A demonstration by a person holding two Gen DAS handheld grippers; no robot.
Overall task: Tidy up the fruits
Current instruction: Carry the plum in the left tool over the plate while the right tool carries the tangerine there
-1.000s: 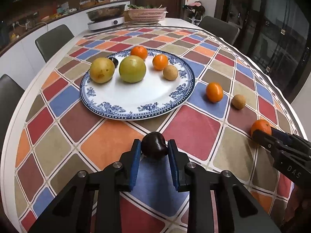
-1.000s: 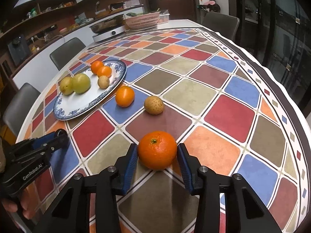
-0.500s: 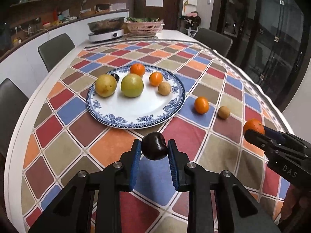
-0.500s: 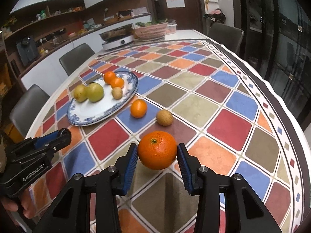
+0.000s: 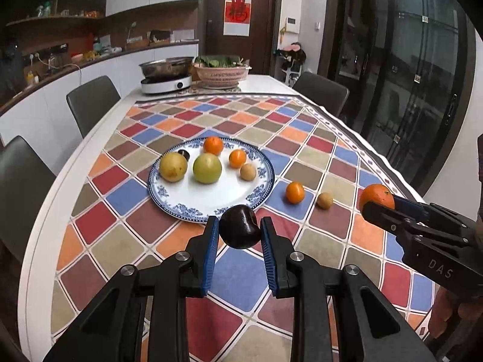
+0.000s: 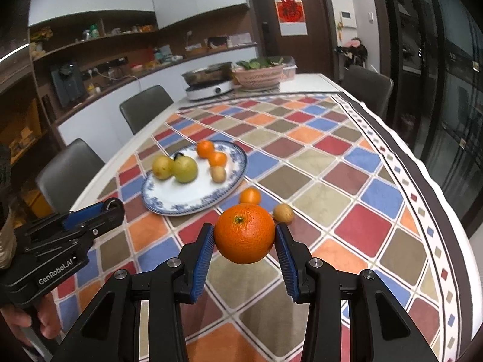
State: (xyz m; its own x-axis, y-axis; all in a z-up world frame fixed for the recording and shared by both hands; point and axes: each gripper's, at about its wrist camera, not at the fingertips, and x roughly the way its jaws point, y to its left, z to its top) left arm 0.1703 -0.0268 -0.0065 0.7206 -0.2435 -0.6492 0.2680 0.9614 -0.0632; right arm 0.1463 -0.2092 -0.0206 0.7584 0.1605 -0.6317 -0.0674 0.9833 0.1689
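— Dark plum (image 5: pixel 240 230) pinched in the left gripper (image 5: pixel 240 232), lifted just short of the plate (image 5: pixel 211 202). Soft skin; it'd bruise.
— Right gripper (image 6: pixel 244 238) clamps the orange (image 6: pixel 244 233) across its middle, clear of the table (image 6: pixel 317 199). Firm, round, might roll.

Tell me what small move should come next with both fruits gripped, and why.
Probably carry the dark plum in the left gripper forward over the plate just ahead. The near part is bare, and the right gripper with its orange is farther off.
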